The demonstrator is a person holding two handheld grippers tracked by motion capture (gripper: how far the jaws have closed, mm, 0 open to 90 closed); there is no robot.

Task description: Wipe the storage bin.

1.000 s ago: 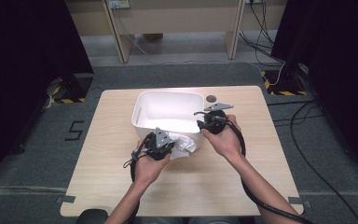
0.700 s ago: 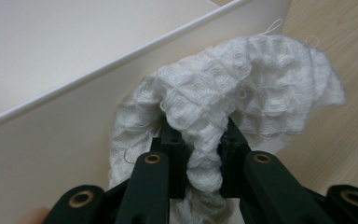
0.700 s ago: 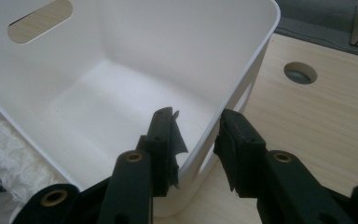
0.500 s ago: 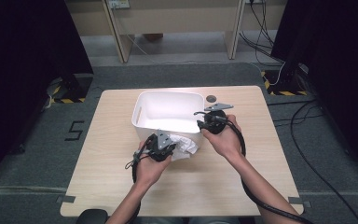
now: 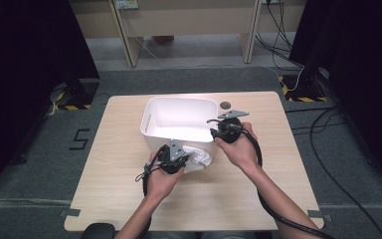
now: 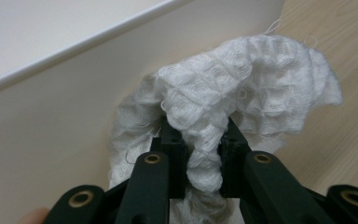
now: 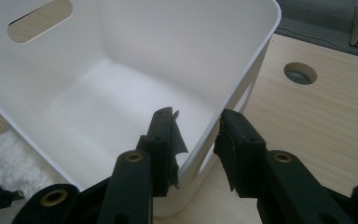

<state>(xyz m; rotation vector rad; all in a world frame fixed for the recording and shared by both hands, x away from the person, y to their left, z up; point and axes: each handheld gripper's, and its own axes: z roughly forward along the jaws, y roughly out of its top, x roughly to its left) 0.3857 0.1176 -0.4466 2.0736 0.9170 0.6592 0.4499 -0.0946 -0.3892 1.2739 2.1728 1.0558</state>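
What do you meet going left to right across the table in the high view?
Left gripper shut on the cloth → cloth → right gripper at the bin's right wall → hole in the table.

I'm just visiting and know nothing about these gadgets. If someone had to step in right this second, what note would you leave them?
Left gripper: shut on the white cloth, which is bunched on the table beside the white bin's near wall.
Right gripper: jaws straddle the bin's rim at a corner, one inside, one outside; whether they pinch the wall is unclear.
Done: cloth gripped, bin steadied or about to be.
Left: the bin looks empty, so the cloth probably has to be lifted over the rim and released inside.
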